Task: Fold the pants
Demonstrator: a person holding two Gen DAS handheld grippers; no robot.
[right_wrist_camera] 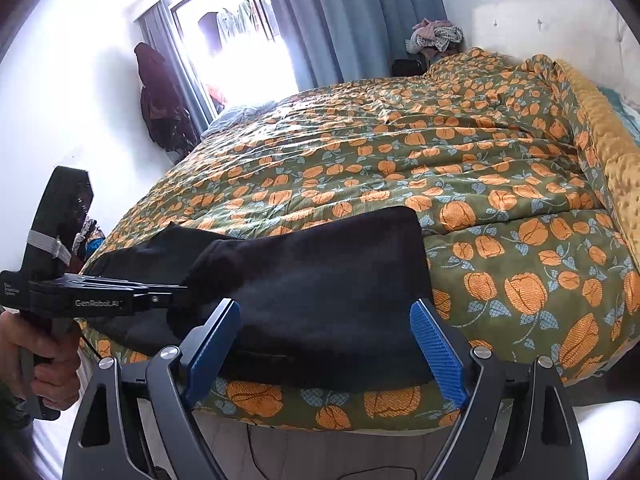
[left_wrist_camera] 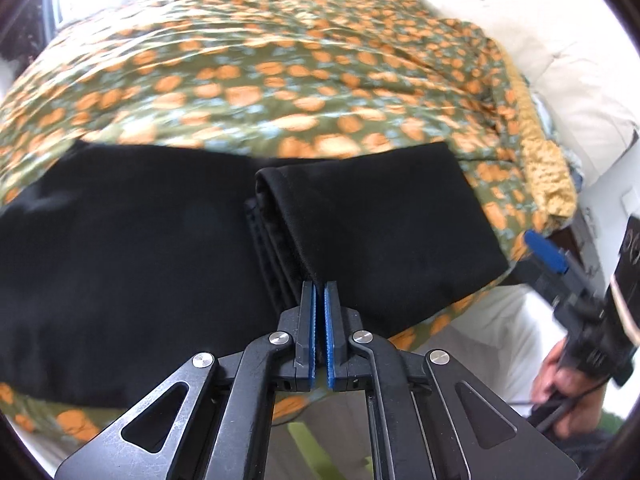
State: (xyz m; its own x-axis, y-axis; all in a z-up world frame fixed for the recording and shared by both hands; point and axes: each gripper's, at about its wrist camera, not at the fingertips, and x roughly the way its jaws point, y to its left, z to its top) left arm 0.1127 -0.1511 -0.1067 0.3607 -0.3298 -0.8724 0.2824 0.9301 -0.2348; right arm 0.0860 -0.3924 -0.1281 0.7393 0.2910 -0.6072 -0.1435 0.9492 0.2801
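- Pants: black, lying across the lower half of both views on the flowered bedspread, near the bed's edge.
- Progress: one end looks already doubled over the middle, so I judge the fold partly done; smoothing and another fold likely remain.
- Left gripper: pads pinched tight on that folded edge at lower centre.
- Right gripper: jaws spread wide just before the pants, holding nothing.
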